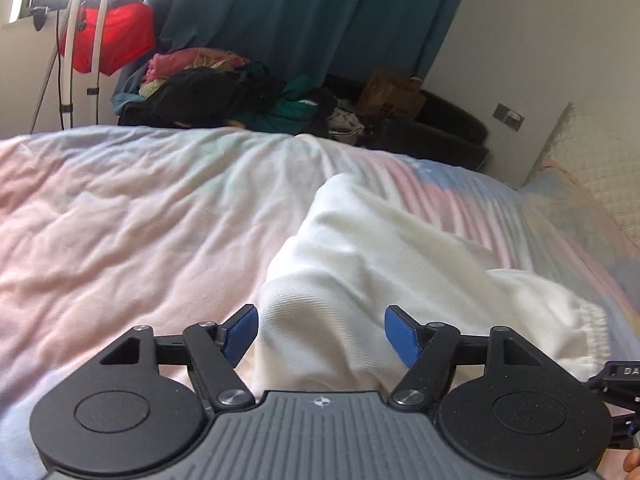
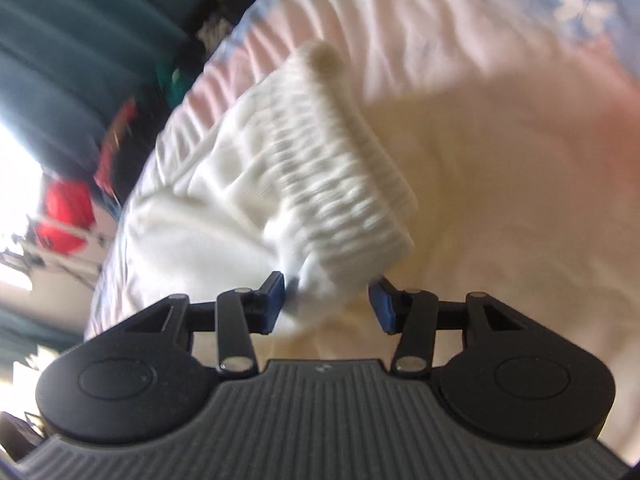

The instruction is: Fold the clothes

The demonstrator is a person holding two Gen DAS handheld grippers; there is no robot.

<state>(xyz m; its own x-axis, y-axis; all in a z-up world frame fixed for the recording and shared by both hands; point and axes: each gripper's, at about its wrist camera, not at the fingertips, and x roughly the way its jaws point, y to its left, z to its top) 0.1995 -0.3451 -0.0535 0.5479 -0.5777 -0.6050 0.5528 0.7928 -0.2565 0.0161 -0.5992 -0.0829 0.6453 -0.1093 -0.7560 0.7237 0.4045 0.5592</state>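
A white ribbed knit garment (image 1: pixel 360 248) is spread on the pastel bed cover (image 1: pixel 120 220). Both the left hand-held gripper (image 1: pixel 321 334) and right hand-held gripper (image 2: pixel 326 302) are angled downward, blue pads parted, fabric lying unclamped between them.

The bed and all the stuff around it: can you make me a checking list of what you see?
Surface: bed cover, pastel pink and blue, wrinkled.
Job's things: white garment lying on the cover; its ribbed band is nearest the right tongs.
Clutter: pile of clothes beyond the bed; a brown box beside it.
Grippers: left tongs open, white cloth between the pads, not pinched. Right tongs open, the band's end between the pads; that view is blurred.
Cables: thin dark cords down a white stand.
Surroundings: teal curtain, red fabric by the window, pale wall.
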